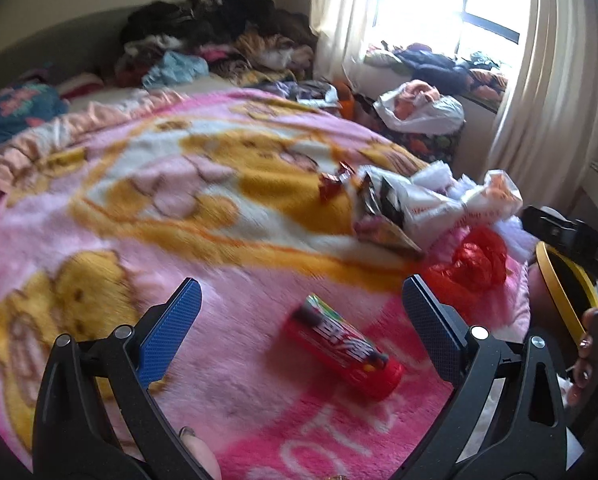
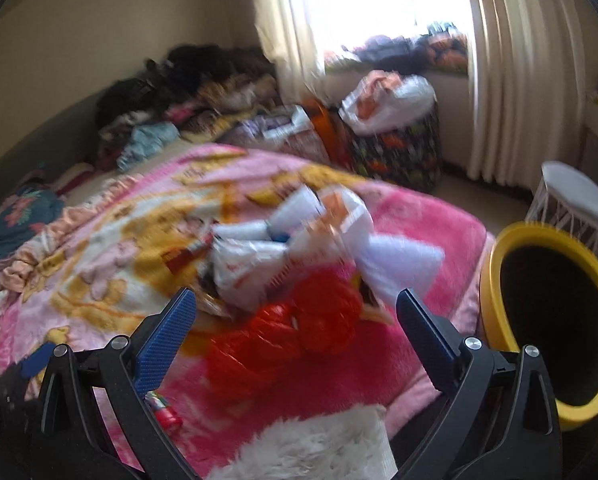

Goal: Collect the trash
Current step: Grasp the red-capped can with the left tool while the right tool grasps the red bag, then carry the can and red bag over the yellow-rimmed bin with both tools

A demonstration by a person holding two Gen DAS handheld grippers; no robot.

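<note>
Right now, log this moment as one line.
left gripper: open over red tube | right gripper: open over red bag | bin: beside bed

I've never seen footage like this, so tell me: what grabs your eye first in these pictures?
The bright pink teddy-bear blanket covering the bed dominates. On it lie a red candy tube, right between the open left gripper fingers, and farther right a crumpled red plastic bag beside white bags. A yellow-rimmed bin stands at the bed's right edge.

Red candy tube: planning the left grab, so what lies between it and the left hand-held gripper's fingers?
Only bare pink blanket, in the left wrist view; the red candy tube lies between the open left hand-held gripper fingers.
</note>
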